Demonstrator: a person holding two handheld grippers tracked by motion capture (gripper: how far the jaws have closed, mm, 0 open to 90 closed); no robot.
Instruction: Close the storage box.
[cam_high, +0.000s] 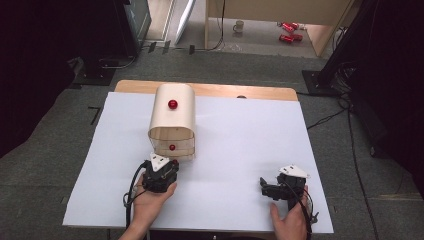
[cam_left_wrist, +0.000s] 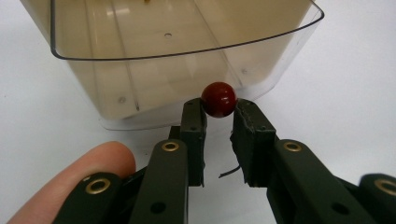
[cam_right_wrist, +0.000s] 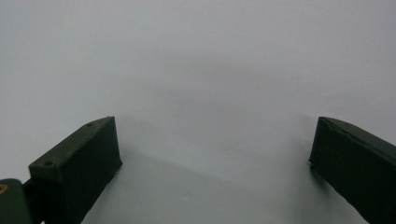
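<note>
Now left gripper (cam_left_wrist: 218, 122) pinching red knob (cam_left_wrist: 218, 99) on clear drawer (cam_left_wrist: 140, 70).

Cabinet: the small drawer cabinet (cam_high: 172, 120) stands on the table sheet (cam_high: 240, 150), left of centre, toward the far edge.
Knobs: one knob (cam_high: 172, 104) sits on top, another (cam_high: 172, 147) on the front facing you.
Your left gripper (cam_high: 167, 165): just before the cabinet front.
Your right gripper (cam_high: 266, 189): well apart, near right.
</note>
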